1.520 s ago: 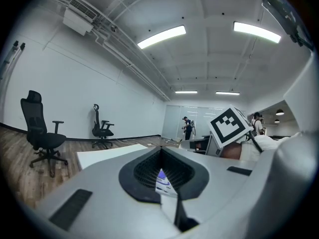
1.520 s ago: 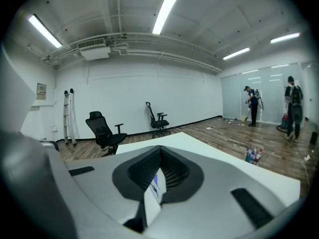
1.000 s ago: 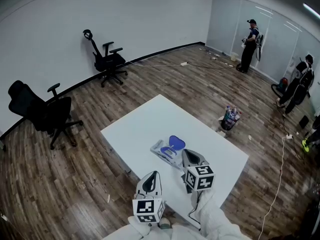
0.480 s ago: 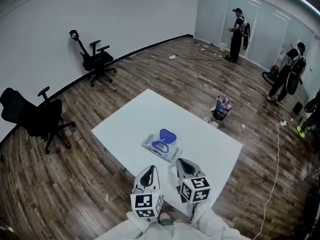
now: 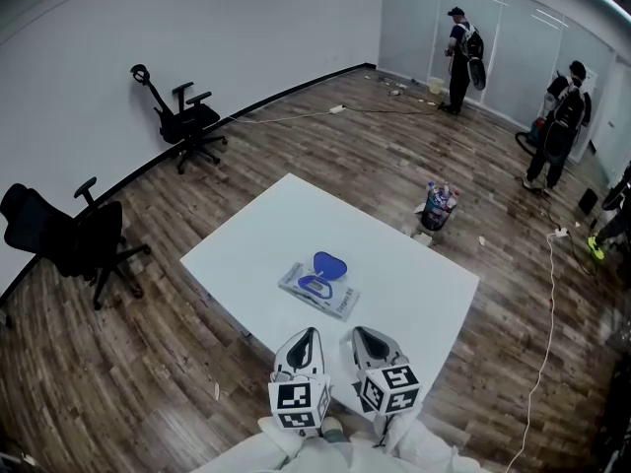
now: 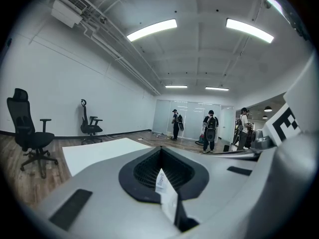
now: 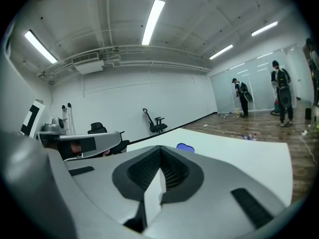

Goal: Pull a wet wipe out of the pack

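Left gripper (image 5: 307, 333), right gripper (image 5: 358, 332) closed, empty; wipe pack (image 5: 317, 289) ahead on table (image 5: 261, 235); 2 chairs (image 5: 189, 121) beyond.

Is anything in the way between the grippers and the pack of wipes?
No. Only bare white table lies between the pack of wipes and the left gripper and right gripper, which are by the table's near corner. Nothing visible blocks them.

The pack of wet wipes (image 5: 317, 290) lay flat on the white bench (image 5: 296, 220), turned at an angle to the bench edges and somewhat closer to the near edge. It was a pale, rectangular soft pack with blue print. Its rounded blue lid (image 5: 329, 263) was flipped open toward the far side.
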Demonstrator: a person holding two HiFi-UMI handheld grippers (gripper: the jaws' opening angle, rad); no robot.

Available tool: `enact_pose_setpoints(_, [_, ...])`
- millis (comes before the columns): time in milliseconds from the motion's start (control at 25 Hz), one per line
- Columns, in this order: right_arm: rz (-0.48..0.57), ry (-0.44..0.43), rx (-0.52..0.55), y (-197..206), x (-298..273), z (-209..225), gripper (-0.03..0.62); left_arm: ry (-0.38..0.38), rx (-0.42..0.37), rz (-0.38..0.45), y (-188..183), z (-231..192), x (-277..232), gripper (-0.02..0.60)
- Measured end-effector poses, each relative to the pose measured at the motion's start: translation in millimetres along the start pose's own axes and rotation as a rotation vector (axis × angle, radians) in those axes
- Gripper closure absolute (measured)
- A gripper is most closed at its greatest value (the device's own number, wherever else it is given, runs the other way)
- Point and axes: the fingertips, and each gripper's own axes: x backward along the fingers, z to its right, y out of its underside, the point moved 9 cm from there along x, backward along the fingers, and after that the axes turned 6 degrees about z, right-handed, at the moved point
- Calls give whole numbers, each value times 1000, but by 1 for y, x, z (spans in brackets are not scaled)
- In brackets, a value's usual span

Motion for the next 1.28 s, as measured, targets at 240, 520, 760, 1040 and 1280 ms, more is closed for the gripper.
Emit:
enact_pose_setpoints(240, [4, -4, 10, 0, -1, 1, 586, -2, -1, 3, 1, 3, -3, 581])
enact_pose_setpoints(520, [6, 1, 5, 0, -2, 3, 586, -13, -6, 7, 1, -1, -5, 581])
enact_pose_setpoints(760, [9, -1, 5, -1, -1, 3, 586, -14, -5, 8, 1, 1, -3, 581])
enact_pose_setpoints(1040, [11, -7, 7, 0, -3, -1, 586, -11, -9, 13, 0, -1, -2, 581])
enact_pose_setpoints(1280, [11, -6, 8, 1, -1, 0, 586, -9, -11, 12, 0, 2, 0, 581])
